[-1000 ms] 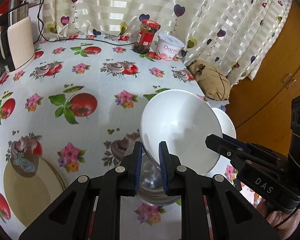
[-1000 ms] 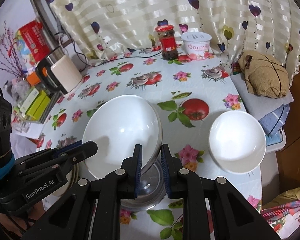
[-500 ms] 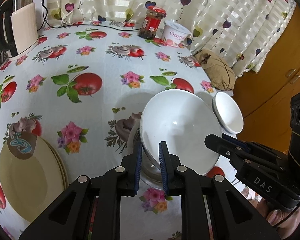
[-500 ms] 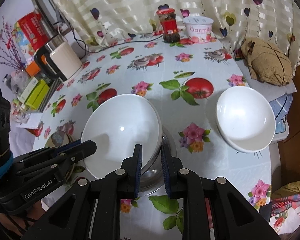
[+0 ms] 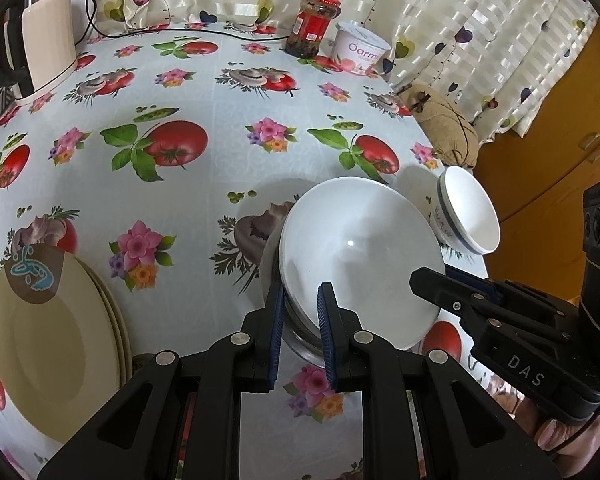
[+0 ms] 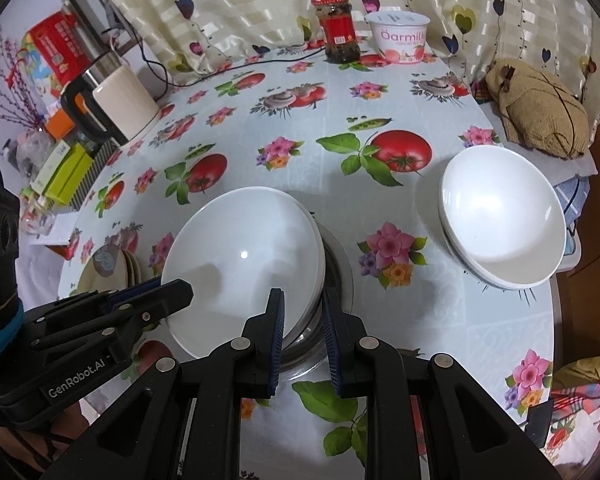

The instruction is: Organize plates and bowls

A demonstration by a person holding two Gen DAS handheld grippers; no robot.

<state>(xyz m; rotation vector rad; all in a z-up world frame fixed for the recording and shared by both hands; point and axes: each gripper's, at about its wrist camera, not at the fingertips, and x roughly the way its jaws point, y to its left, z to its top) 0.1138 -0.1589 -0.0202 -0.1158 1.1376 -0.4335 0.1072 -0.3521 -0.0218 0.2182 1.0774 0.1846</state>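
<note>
A big white bowl (image 5: 360, 248) (image 6: 239, 260) sits nested in a metal bowl (image 5: 300, 340) (image 6: 336, 264), low over the flowered tablecloth. I cannot tell whether the metal bowl touches the cloth. My left gripper (image 5: 298, 304) (image 6: 179, 290) is shut on the stack's left rim, one finger inside and one outside. On the opposite rim, my right gripper (image 6: 303, 308) (image 5: 432, 280) is shut the same way. Smaller white bowls (image 6: 500, 220) (image 5: 468, 212) stand stacked to the right, near the table edge. Cream plates (image 5: 47, 328) (image 6: 107, 268) lie stacked at the left.
A kettle (image 6: 115, 108) stands at the back left with a cable behind it. A red-lidded jar (image 5: 314, 24) and a yogurt tub (image 5: 362, 54) are at the back by the curtain. A brown bundle (image 6: 540, 112) lies off the right edge. A wooden cupboard (image 5: 560, 128) is at the right.
Both grippers have come down together with the bowl stack, bringing it closer to the tablecloth. The grips on the rims are unchanged.
</note>
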